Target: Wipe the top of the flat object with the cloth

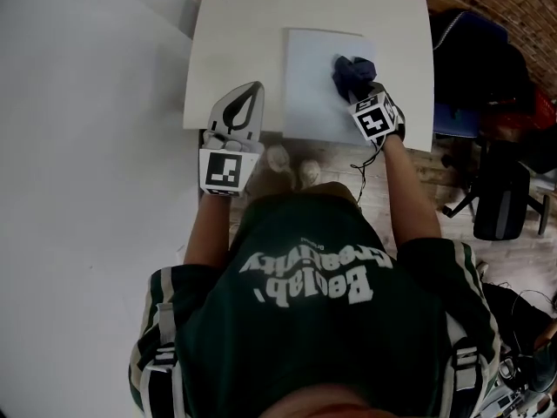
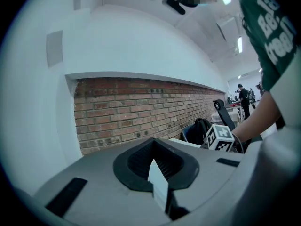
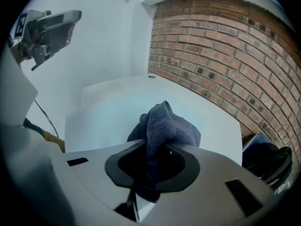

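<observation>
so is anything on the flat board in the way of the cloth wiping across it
Nothing visible. The right tool holds the dark cloth at the flat board's far right part, and the rest of its top looks bare. The left tool is off the board, over the table to its left.

- Soft, nubby, matt weave on the dark cloth (image 3: 162,126).
- Smooth, pale, matt face on the flat object (image 1: 313,85).
- Smooth white table (image 1: 235,59).
- Rough, matt brick wall (image 3: 221,46).

Green T-shirt (image 1: 331,338), striped sleeves (image 1: 162,316), grey left gripper (image 1: 248,98), grey right gripper (image 1: 364,94)
</observation>
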### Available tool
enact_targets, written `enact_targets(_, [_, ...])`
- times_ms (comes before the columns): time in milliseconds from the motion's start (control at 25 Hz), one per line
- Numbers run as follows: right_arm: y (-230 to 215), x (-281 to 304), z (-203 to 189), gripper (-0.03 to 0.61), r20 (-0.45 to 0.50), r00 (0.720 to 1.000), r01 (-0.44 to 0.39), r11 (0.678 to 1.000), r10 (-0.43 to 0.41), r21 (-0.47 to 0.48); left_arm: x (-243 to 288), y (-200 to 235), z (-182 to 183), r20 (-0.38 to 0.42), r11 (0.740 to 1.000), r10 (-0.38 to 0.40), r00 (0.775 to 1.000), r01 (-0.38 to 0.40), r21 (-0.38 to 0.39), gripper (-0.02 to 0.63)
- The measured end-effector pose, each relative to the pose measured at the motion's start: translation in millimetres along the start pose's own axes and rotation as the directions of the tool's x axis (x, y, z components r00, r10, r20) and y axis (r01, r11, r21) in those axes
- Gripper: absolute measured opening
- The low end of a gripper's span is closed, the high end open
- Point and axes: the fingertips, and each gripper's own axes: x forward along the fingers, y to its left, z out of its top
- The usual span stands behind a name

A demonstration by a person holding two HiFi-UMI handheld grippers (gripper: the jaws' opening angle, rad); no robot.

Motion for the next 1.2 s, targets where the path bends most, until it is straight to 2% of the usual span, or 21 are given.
enact_targets(200, [41.0,-30.1,-29.6,0.052,-0.009,0.998,-0.055,0.998,0.054,-0.012,6.6,-4.6,2.1,0.012,1.0,-0.015,1.0,0.015,0.0,-0.006])
enact_targets(360, [72.7,-49.7,-49.4,0.051,-0.043,0.991,-0.129,0.991,0.127,-0.035,14.5,-5.3,5.1,0.021,1.0,-0.028,0.999,0.028,0.002,-0.006])
enact_targets(480, [84.0,-52.8,-53.6,0.051,-0.064,0.989,-0.139,0.988,0.135,-0.063,18.3,-7.3,7.8,0.029,0.999,-0.037,0.999,0.037,0.012,-0.006])
enact_targets(680, [100.1,-40.8,-34.4,0.052,-0.055,0.984,-0.177,0.979,0.172,-0.101,17.3,-7.9,9.3,0.036,0.999,-0.044,0.998,0.044,0.016,-0.006])
enact_targets(960, [142.2,-12.1,19.1,0.052,-0.025,0.966,-0.257,0.943,0.257,-0.212,11.5,11.6,3.5,0.012,1.0,-0.021,1.0,0.02,0.023,-0.006])
enact_targets(1080, [144.3,-6.9,28.2,0.052,-0.041,0.966,-0.255,0.929,0.254,-0.268,11.6,20.8,2.0,0.0,1.0,-0.014,1.0,0.014,0.022,-0.006])
enact_targets(1200, [130.7,4.2,37.6,0.052,-0.037,0.973,-0.229,0.939,0.227,-0.257,11.0,29.4,-0.8,-0.008,1.0,-0.008,1.0,0.008,0.019,-0.006])
